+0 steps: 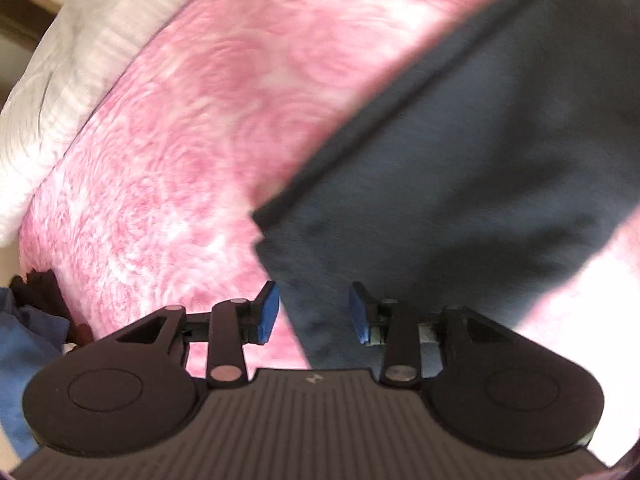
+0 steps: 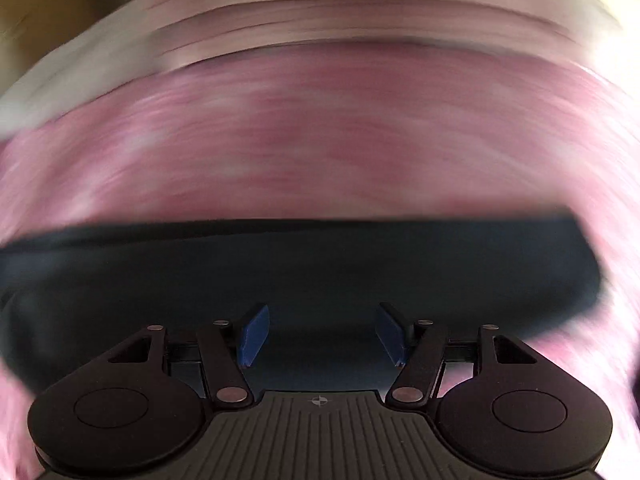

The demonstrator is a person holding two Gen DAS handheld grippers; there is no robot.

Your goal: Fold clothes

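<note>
A dark navy garment (image 1: pixel 460 184) lies flat on a pink floral bedspread (image 1: pixel 192 152), with a white striped pillow (image 1: pixel 80 56) beyond the bedspread's far edge. The left tool (image 1: pixel 313 312) hovers over the garment's near corner, blue pads (image 1: pixel 267 312) parted and holding nothing. The right tool (image 2: pixel 320 334) is likewise released above the garment (image 2: pixel 320 272); this view is motion-blurred.

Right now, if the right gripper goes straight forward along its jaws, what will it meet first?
Most likely the dark blue garment: it fills the view directly ahead of the open right gripper. The pink blanket lies beyond it. The picture is blurred, so depth is uncertain.
</note>
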